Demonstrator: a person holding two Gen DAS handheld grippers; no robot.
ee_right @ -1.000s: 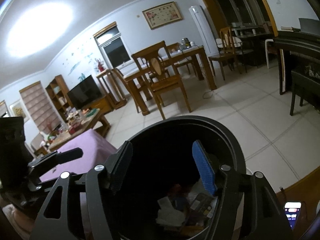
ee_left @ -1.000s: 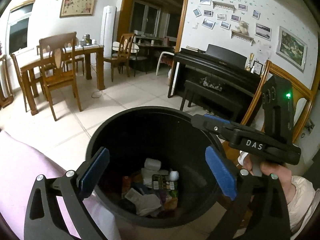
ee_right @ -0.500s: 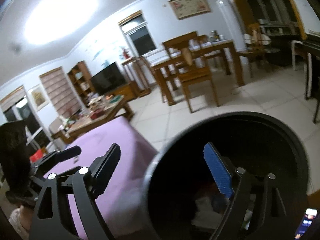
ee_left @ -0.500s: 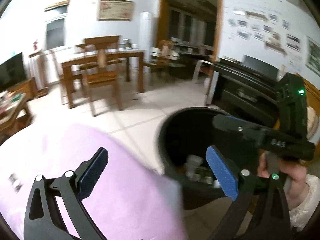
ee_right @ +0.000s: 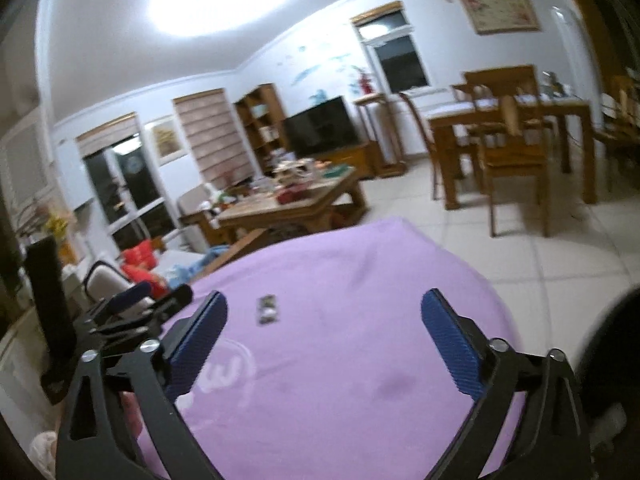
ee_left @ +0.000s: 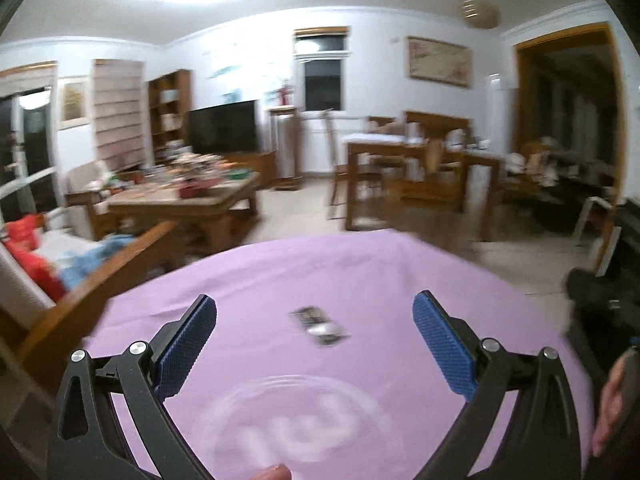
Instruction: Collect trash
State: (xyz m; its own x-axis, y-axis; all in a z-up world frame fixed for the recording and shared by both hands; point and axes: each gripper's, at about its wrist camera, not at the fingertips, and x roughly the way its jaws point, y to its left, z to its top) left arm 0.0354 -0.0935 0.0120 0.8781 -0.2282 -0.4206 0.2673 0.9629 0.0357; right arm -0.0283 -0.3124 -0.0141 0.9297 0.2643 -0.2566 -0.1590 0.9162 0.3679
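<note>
A small dark wrapper (ee_left: 320, 326) lies flat on the purple cloth (ee_left: 360, 272), just ahead of my left gripper (ee_left: 315, 338), which is open and empty with the wrapper between its fingertips' line of sight. The same wrapper shows in the right wrist view (ee_right: 267, 310), left of centre. My right gripper (ee_right: 324, 332) is open and empty above the purple cloth (ee_right: 360, 280). The black trash bin's rim (ee_right: 612, 360) shows at the right edge of the right wrist view. The left gripper's body (ee_right: 132, 312) shows at the left there.
A white printed logo (ee_left: 296, 420) marks the cloth near me. A cluttered wooden coffee table (ee_left: 184, 200) and a sofa with red and blue items (ee_left: 36, 256) stand to the left. A dining table with chairs (ee_left: 420, 168) stands behind on the tiled floor.
Both grippers have swung left, away from the black bin and over the purple cloth. The wrapper has come into view ahead. Both stay open and empty.
</note>
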